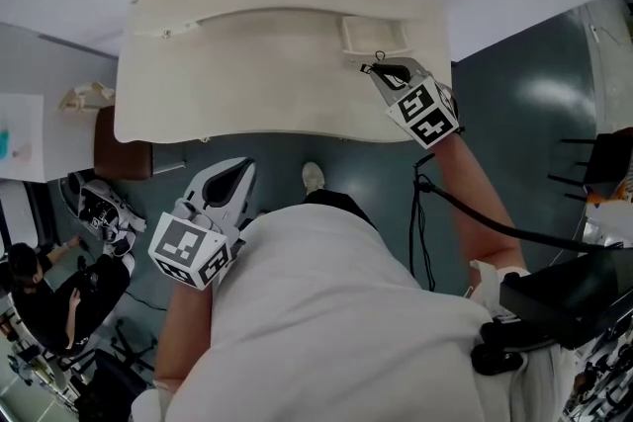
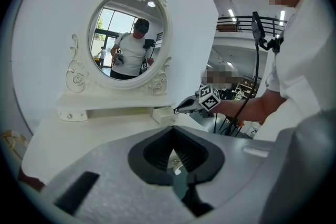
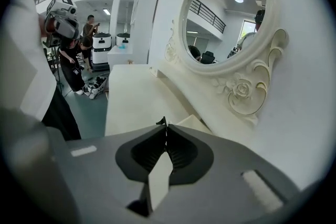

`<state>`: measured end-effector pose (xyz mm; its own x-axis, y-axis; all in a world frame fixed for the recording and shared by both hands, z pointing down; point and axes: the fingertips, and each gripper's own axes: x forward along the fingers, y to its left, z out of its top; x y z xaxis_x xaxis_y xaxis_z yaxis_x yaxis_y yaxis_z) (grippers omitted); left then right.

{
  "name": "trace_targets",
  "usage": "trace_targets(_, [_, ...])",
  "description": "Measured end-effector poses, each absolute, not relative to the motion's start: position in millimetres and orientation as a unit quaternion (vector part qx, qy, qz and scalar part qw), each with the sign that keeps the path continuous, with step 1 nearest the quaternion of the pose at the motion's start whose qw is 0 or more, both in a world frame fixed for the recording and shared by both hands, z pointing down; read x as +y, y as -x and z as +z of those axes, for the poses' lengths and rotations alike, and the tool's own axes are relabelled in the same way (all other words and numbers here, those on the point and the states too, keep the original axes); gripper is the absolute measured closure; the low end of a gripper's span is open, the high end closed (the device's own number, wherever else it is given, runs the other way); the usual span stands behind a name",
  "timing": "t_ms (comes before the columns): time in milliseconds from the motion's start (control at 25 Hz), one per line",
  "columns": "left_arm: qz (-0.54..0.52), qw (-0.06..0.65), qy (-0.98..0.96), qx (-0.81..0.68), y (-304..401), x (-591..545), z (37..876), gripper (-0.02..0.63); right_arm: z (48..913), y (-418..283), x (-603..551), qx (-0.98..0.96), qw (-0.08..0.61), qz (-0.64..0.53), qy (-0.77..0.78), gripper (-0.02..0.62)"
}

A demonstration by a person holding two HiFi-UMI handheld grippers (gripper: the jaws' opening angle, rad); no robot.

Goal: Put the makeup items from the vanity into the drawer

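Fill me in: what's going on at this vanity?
A person is working at a white vanity with a hand-held gripper in each hand. The right gripper has its jaws shut on a small thin dark item, too small to identify, held right by the little open drawer. The left gripper hangs short of the vanity's front edge, jaws together with nothing in them.

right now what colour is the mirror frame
The mirror frame is cream white, best in right gripper view.
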<state>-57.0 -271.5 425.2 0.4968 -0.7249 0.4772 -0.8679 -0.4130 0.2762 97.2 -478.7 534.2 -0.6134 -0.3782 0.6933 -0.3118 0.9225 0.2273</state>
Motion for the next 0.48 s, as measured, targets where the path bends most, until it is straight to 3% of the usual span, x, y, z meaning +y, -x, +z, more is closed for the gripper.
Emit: trace_targets(480, [0.140,0.254,-0.800,-0.525,97,-274,425,0.606,571,-85,-568,-0.874,0.460,-0.046,-0.154,0.581])
